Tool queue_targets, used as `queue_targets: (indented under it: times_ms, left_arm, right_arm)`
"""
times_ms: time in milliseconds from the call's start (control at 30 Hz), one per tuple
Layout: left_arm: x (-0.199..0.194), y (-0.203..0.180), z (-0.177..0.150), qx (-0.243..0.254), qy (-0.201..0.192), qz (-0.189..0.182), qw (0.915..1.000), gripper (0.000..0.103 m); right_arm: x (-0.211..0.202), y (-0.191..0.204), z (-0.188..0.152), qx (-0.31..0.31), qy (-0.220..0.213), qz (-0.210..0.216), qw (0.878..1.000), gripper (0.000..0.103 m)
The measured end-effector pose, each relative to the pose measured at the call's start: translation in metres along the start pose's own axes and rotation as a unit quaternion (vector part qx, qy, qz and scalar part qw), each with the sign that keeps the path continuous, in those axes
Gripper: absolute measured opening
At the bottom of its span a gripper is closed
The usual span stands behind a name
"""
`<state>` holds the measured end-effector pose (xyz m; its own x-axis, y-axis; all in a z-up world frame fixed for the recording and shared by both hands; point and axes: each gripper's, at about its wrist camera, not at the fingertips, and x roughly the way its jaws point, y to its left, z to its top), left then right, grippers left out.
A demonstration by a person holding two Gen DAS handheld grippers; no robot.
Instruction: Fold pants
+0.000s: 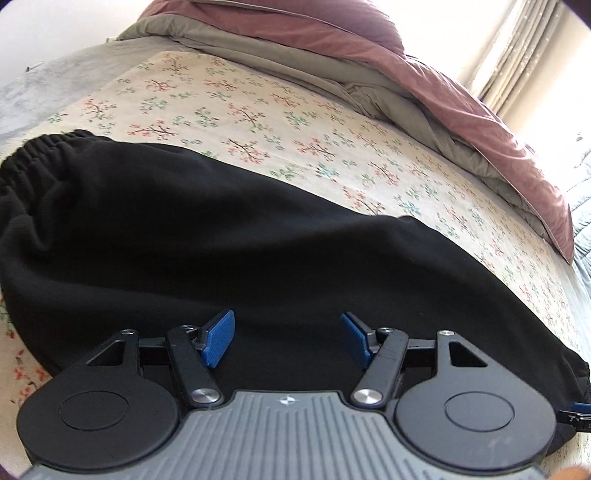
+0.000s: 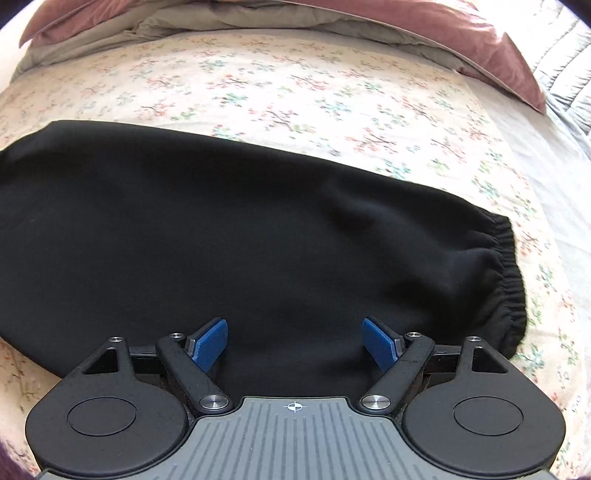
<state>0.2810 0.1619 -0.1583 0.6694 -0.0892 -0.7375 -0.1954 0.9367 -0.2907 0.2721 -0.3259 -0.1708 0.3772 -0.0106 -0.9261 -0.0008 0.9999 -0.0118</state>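
Pants (image 1: 221, 236) lie flat on the flowered sheet (image 1: 258, 122), left gripper (image 1: 288, 339) and right gripper (image 2: 295, 345) both spread wide, empty; a shallow pinch may catch one layer only.

Bed with floral sheet (image 1: 229, 110); mauve-and-grey duvet (image 1: 424, 85) bunched along far edge; sunlit curtain (image 1: 532, 48) beyond

The pants (image 1: 221, 229) lie flat on the bed (image 1: 258, 110), stretching across in front of both claws. Ahead and left of the left claw (image 1: 288, 338) is the waistband (image 1: 33, 155); ahead and right of the right claw (image 2: 295, 343) is the leg cuff (image 2: 509, 280). Beyond the pants, a bunched duvet (image 2: 258, 18) lies at the bed's far side.
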Motion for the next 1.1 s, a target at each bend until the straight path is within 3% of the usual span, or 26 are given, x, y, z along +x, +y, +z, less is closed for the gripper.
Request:
queue_targets:
  times_ms: [100, 333, 433, 467, 600, 700, 800, 900, 1100]
  left_arm:
    - [0.002, 0.015, 0.004, -0.012, -0.001, 0.020, 0.9997, 0.083]
    - [-0.003, 0.048, 0.008, -0.041, -0.010, 0.021, 0.9989, 0.083]
    - [-0.011, 0.066, 0.011, -0.066, -0.035, 0.030, 0.9968, 0.075]
    - [-0.014, 0.074, 0.012, -0.082, -0.043, 0.024, 0.9954, 0.069]
    - [-0.018, 0.098, 0.017, -0.140, -0.049, -0.026, 0.9886, 0.062]
    - [-0.013, 0.091, 0.015, -0.119, -0.040, -0.026, 0.9918, 0.063]
    - [-0.010, 0.075, 0.010, -0.067, -0.025, -0.002, 0.9974, 0.064]
    - [-0.012, 0.077, 0.009, -0.076, -0.024, -0.007, 0.9968, 0.063]
    - [-0.013, 0.072, 0.007, -0.059, -0.017, 0.017, 0.9980, 0.063]
  right_arm:
    - [0.006, 0.039, 0.013, -0.038, 0.003, 0.026, 0.999, 0.082]
    - [0.016, 0.119, 0.037, -0.104, -0.002, 0.055, 0.993, 0.082]
    - [0.016, 0.152, 0.043, -0.136, -0.006, 0.080, 0.988, 0.082]
    - [0.016, 0.163, 0.045, -0.149, -0.009, 0.082, 0.985, 0.082]
    - [0.018, 0.202, 0.049, -0.205, -0.013, 0.117, 0.972, 0.082]
    - [0.017, 0.219, 0.045, -0.228, -0.016, 0.110, 0.967, 0.082]
    - [0.019, 0.206, 0.047, -0.214, -0.001, 0.117, 0.970, 0.082]
    - [0.017, 0.185, 0.045, -0.208, 0.002, 0.112, 0.972, 0.082]
    - [0.020, 0.084, 0.035, -0.120, 0.005, 0.081, 0.989, 0.087]
